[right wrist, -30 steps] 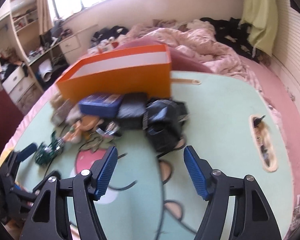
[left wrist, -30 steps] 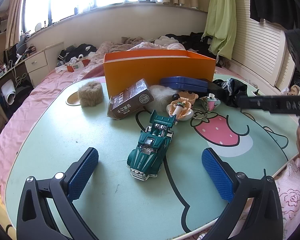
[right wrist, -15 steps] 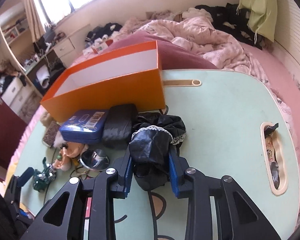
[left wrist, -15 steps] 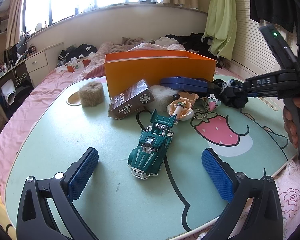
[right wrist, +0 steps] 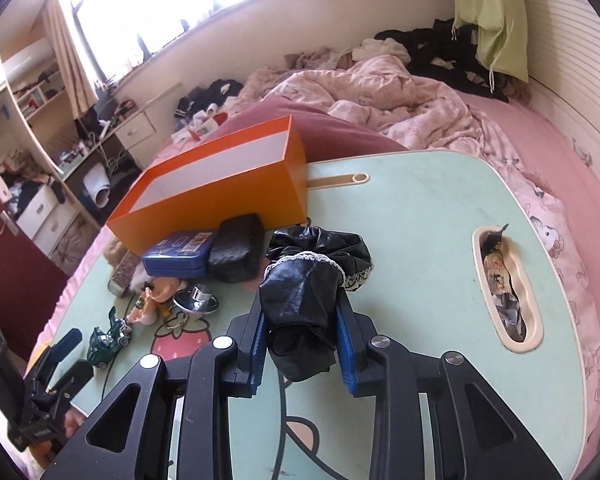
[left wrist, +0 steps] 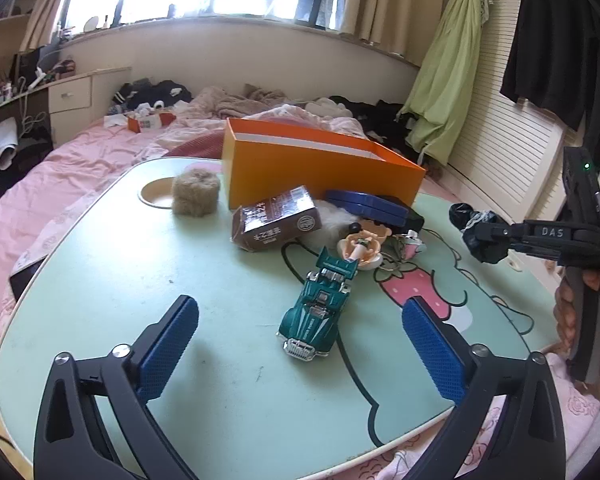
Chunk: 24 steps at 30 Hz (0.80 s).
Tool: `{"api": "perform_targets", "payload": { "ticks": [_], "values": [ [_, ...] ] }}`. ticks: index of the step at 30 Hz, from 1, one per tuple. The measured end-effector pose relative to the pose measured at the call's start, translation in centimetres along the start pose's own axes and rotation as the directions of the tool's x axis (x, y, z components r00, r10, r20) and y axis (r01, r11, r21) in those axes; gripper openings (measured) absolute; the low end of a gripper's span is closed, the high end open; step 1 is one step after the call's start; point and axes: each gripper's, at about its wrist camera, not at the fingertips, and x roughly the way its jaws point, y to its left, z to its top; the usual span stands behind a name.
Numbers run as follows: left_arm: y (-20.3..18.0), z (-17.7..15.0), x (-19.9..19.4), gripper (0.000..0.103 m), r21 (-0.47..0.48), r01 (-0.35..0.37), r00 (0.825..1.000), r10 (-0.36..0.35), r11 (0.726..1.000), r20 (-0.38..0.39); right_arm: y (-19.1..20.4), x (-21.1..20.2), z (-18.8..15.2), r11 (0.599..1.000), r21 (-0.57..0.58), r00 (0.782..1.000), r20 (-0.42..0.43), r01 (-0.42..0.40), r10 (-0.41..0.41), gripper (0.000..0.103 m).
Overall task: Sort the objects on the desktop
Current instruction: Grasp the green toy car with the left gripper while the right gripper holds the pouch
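Observation:
My right gripper (right wrist: 302, 332) is shut on a black lace-trimmed cloth (right wrist: 300, 292), which hangs between the blue pads just above the green table (right wrist: 420, 240). From the left wrist view the same cloth (left wrist: 480, 236) dangles off the right gripper (left wrist: 490, 234) at the right edge. My left gripper (left wrist: 300, 340) is open, low over the table's near edge, with a green toy car (left wrist: 318, 312) lying between and just beyond its pads. An open orange box (left wrist: 320, 172) stands at the back of the table; it is also in the right wrist view as the orange box (right wrist: 220, 200).
In front of the box lie a brown carton (left wrist: 276, 224), a blue tin (left wrist: 364, 208), a black case (right wrist: 236, 252), a small doll (left wrist: 362, 246), a metal cup (right wrist: 196, 300) and a furry brown puff (left wrist: 194, 194). A recessed slot (right wrist: 504, 292) holds small items. A pink bed surrounds the table.
The right gripper closed on the black cloth and has lifted it off the pile. The left gripper stayed open by the toy car, rolling slightly.

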Motion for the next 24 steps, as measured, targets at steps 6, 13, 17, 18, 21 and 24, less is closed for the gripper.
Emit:
{"api": "perform_targets", "payload": {
  "ticks": [6, 13, 17, 18, 21, 24],
  "values": [
    [-0.8, 0.7, 0.6, 0.082, 0.078, 0.000, 1.000, 0.003, 0.997, -0.031, -0.1, 0.1, -0.1, 1.000, 0.009, 1.000, -0.003, -0.002, 0.002, 0.029],
    [-1.5, 1.6, 3.2, 0.071, 0.131, -0.051, 0.983, 0.073, 0.990, -0.167, -0.1, 0.1, -0.2, 1.000, 0.009, 1.000, -0.003, -0.011, 0.011, 0.029],
    [-1.6, 1.4, 3.0, 0.032, 0.138, -0.023, 0.984, 0.046, 0.990, -0.171, 0.1, -0.1, -0.2, 1.000, 0.005, 1.000, 0.001, -0.015, 0.015, 0.029],
    [-1.5, 1.3, 2.8, 0.030, 0.136, -0.022, 0.984, 0.046, 0.990, -0.170, 0.2, -0.1, -0.2, 1.000, 0.005, 1.000, 0.003, -0.017, 0.017, 0.029],
    [-1.2, 1.1, 2.2, 0.029, 0.129, -0.026, 0.986, 0.047, 0.991, -0.161, 0.4, -0.3, 0.1, 1.000, 0.000, 1.000, 0.011, -0.021, 0.021, 0.029],
    [-0.6, 1.7, 1.4, 0.029, 0.099, -0.011, 0.989, 0.025, 0.995, -0.143, 1.0, -0.5, 0.6, 1.000, -0.017, 0.999, 0.022, -0.026, 0.026, 0.029]
  ]
}}
